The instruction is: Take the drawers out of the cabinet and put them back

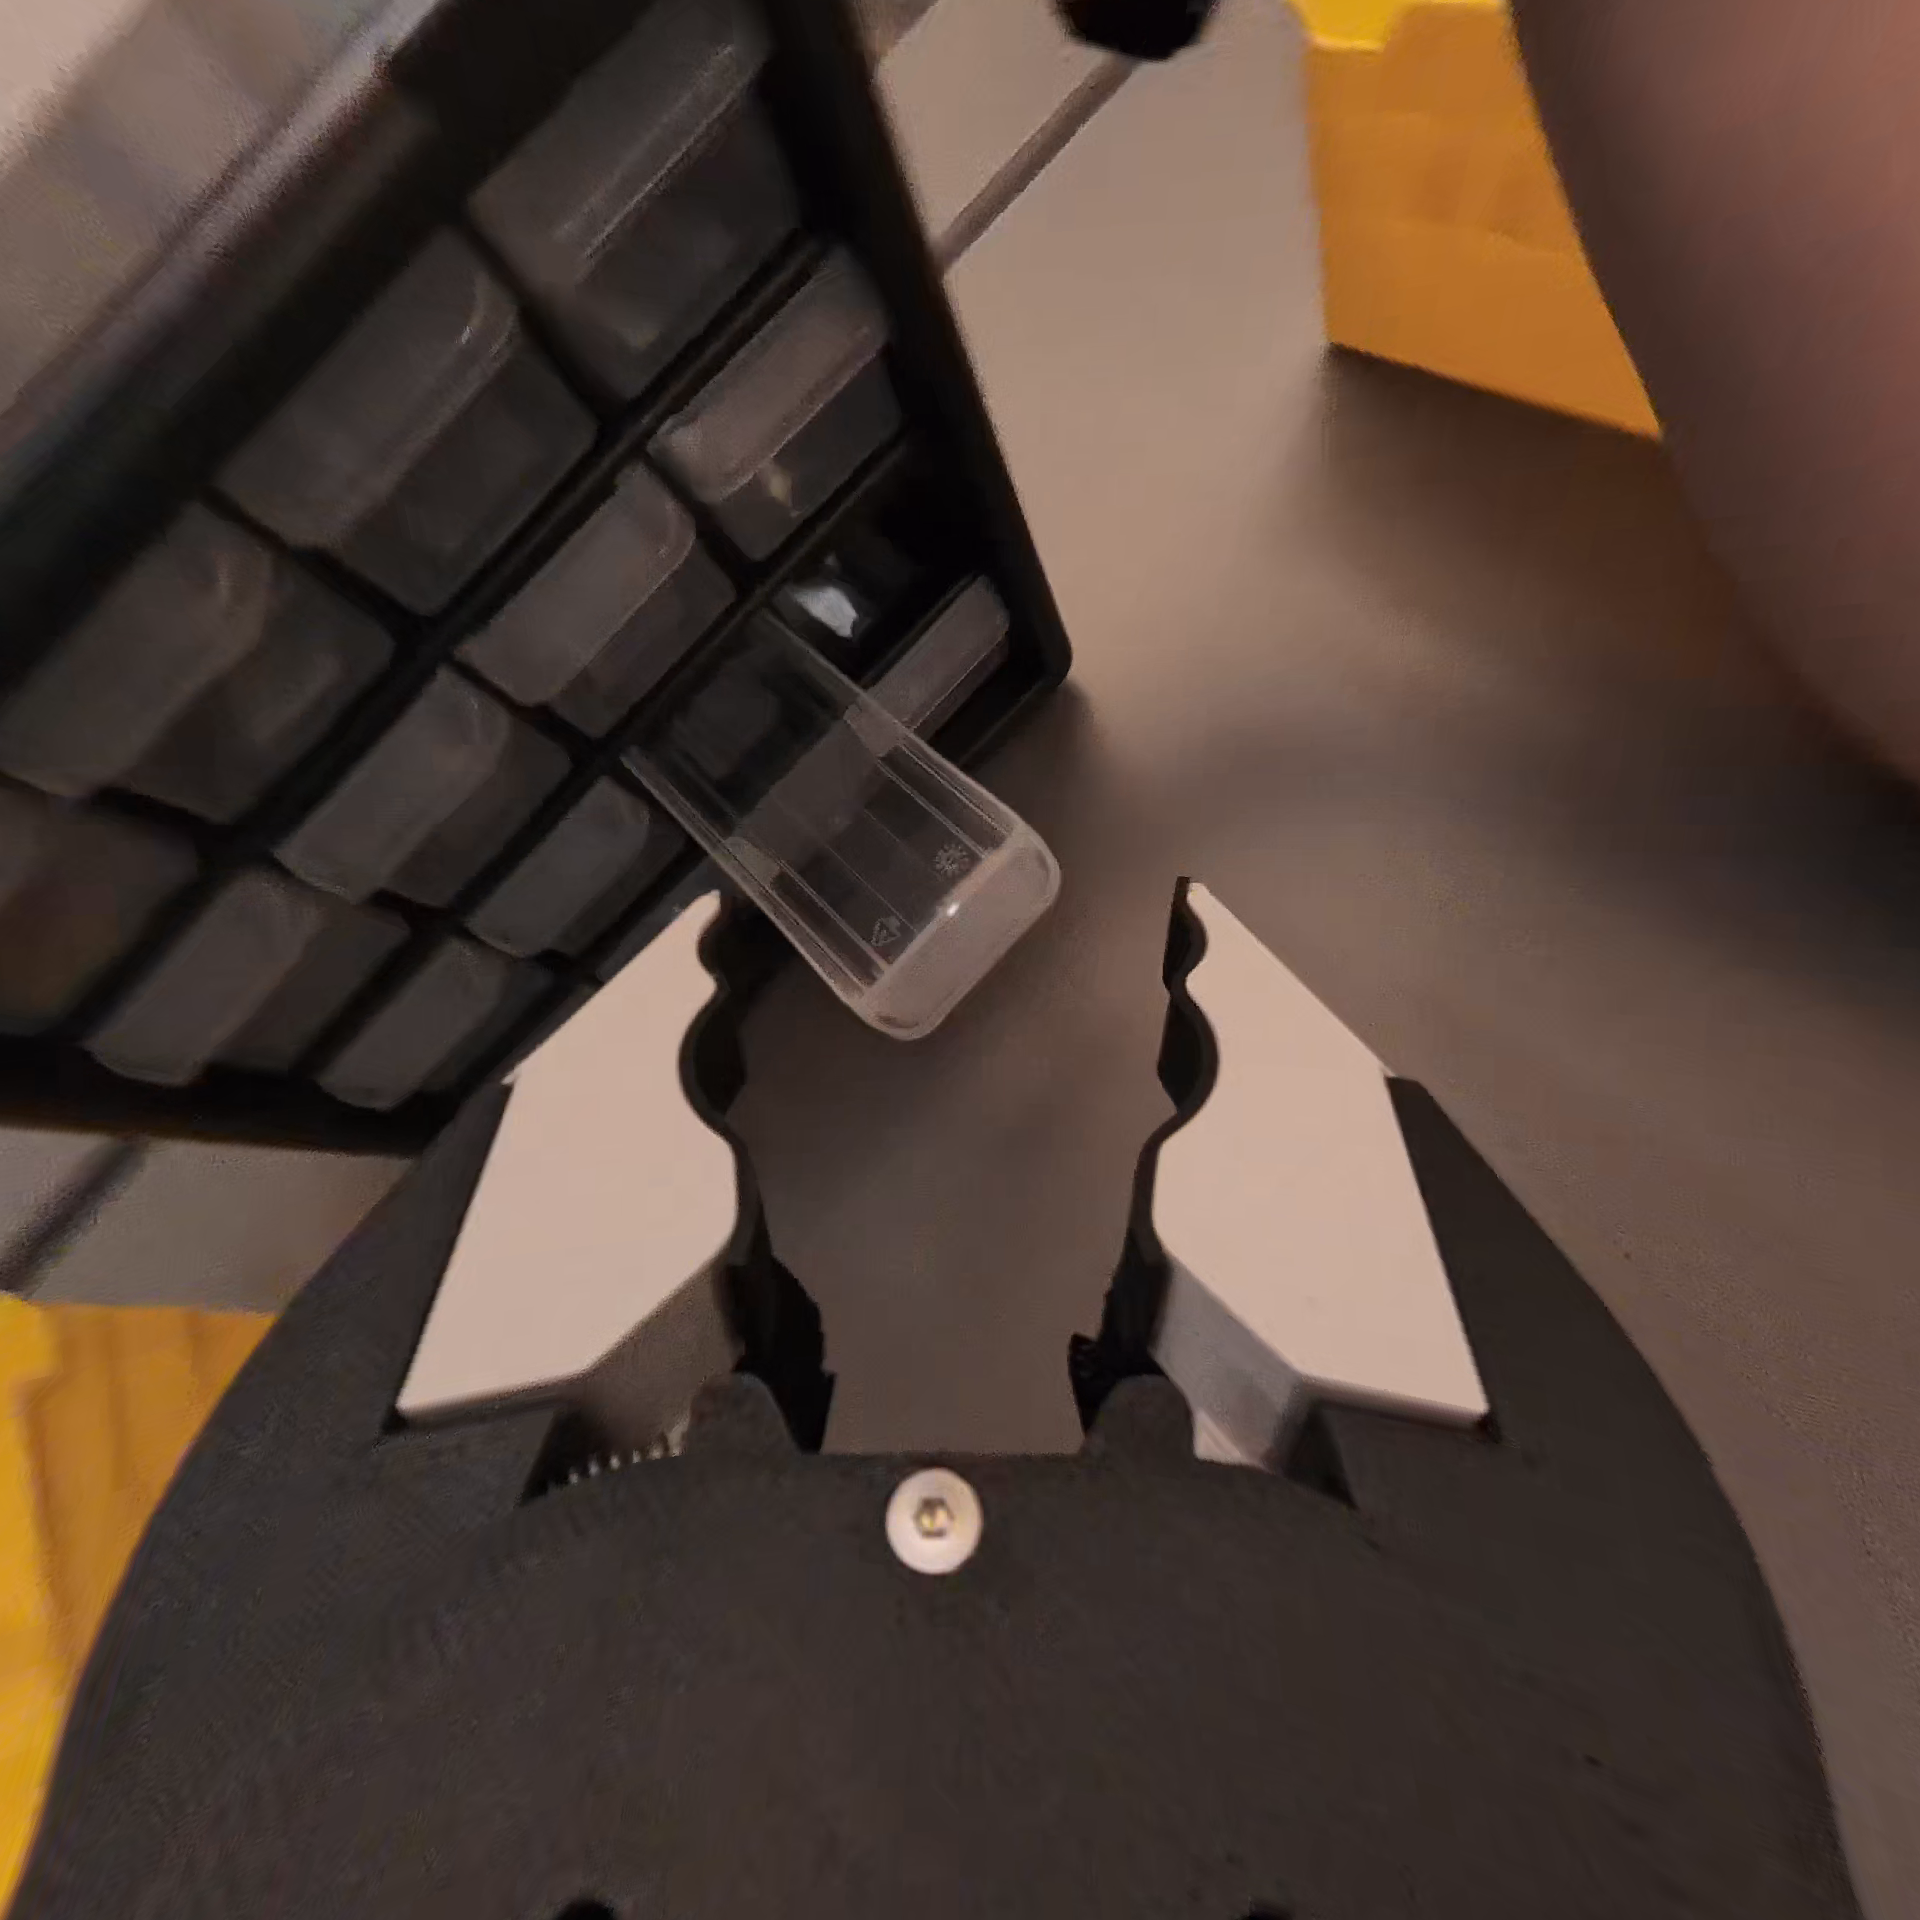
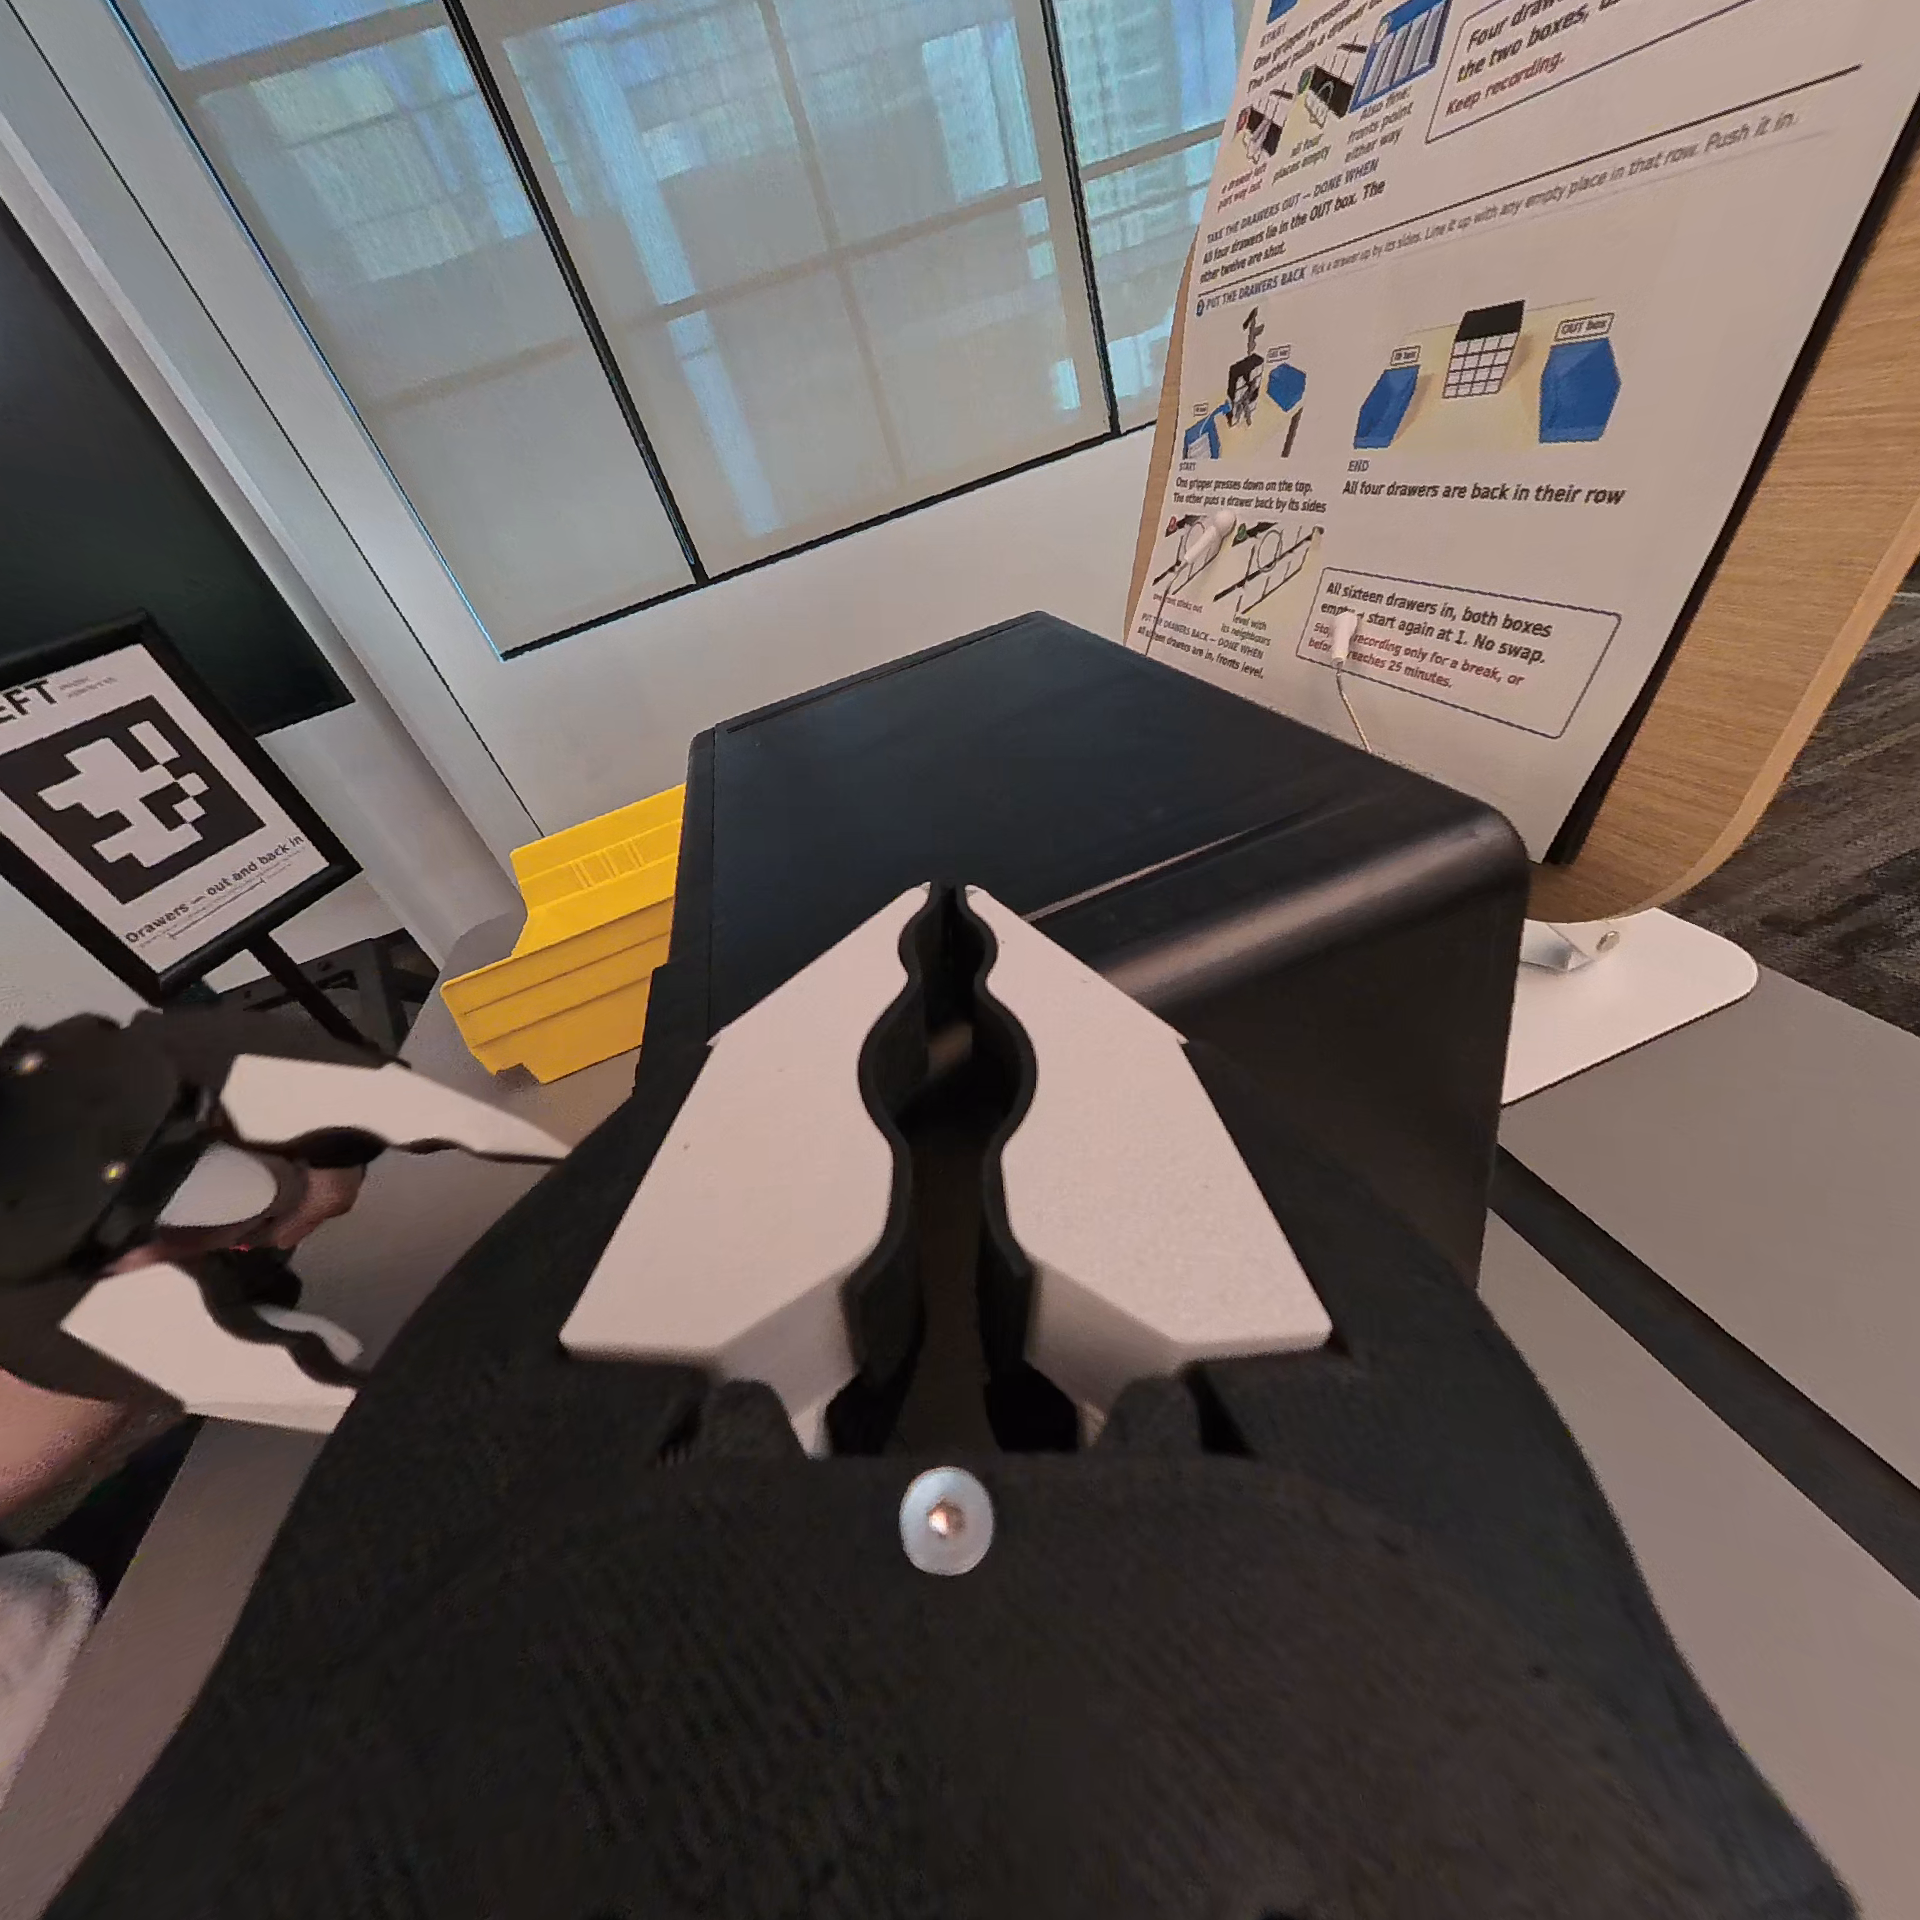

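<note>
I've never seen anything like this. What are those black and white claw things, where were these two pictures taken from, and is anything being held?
No robot here: a person holds a two-fingered tool in each hand, and each tool carries a camera looking along its fingers.

The left wrist view shows the left gripper with its jaws open and empty. Just ahead is a black cabinet of small see-through drawers standing on a grey table. One clear drawer sticks partly out of its slot, close to the jaws but not gripped.

The right wrist view shows the right gripper with its jaws shut on nothing, over the cabinet's top. I cannot tell whether it touches. The left gripper appears at that picture's left edge.

A yellow bin sits beside the cabinet, and an instruction board stands behind.
</note>
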A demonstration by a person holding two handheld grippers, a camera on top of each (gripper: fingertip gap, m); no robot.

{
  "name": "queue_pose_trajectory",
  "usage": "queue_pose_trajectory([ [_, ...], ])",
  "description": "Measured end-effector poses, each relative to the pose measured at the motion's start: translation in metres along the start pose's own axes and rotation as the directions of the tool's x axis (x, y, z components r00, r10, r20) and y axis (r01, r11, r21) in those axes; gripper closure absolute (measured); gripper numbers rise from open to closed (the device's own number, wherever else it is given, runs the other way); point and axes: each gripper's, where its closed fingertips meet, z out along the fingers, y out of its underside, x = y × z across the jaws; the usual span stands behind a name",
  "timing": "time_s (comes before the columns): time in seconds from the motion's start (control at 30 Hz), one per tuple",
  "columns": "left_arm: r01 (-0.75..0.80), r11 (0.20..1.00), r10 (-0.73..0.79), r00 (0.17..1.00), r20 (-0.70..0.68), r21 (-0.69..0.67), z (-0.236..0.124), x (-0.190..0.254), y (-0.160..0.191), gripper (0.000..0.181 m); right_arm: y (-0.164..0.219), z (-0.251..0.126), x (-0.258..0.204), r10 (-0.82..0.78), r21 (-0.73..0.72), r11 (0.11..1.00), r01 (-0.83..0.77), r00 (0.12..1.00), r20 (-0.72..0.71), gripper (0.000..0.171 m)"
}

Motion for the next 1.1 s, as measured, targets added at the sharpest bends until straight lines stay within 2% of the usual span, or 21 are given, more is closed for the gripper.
queue_pose_trajectory([
  [0.1,-0.299,0.953,0.285,0.939,0.192,0.046,-0.003,-0.003,0.003,0.126,0.000,0.000,0.000,0.005,0.006,1.000,-0.005,1.000,0.006,0.171],
  [0.17,-0.451,0.892,0.432,0.870,0.238,0.027,0.005,0.005,0.007,0.152,0.000,0.000,0.000,0.008,0.010,1.000,-0.008,1.000,0.009,0.171],
  [0.2,-0.490,0.872,0.475,0.849,0.233,0.011,0.010,0.009,0.011,0.155,0.000,0.000,0.000,0.009,0.012,1.000,-0.009,1.000,0.010,0.171],
  [0.3,-0.514,0.858,0.502,0.839,0.209,0.004,0.018,0.013,0.019,0.152,0.000,0.000,0.000,0.010,0.011,1.000,-0.010,1.000,0.009,0.171],
  [0.37,-0.528,0.849,0.510,0.824,0.246,0.010,0.016,0.007,0.018,0.165,0.000,0.000,0.000,0.010,0.011,1.000,-0.010,1.000,0.011,0.171],
  [0.6,-0.553,0.833,0.533,0.795,0.290,-0.017,0.028,-0.014,0.014,0.171,0.000,0.000,0.000,0.015,0.009,1.000,-0.015,1.000,0.013,0.171],
  [0.9,-0.562,0.826,0.539,0.766,0.351,-0.041,0.067,-0.046,-0.001,0.174,0.000,0.000,0.000,0.013,0.006,1.000,-0.014,1.000,0.010,0.171],
  [1.1,-0.577,0.813,0.562,0.745,0.360,-0.074,0.079,-0.053,-0.005,0.174,0.000,0.000,0.000,0.016,0.006,1.000,-0.016,1.000,0.010,0.171],
])
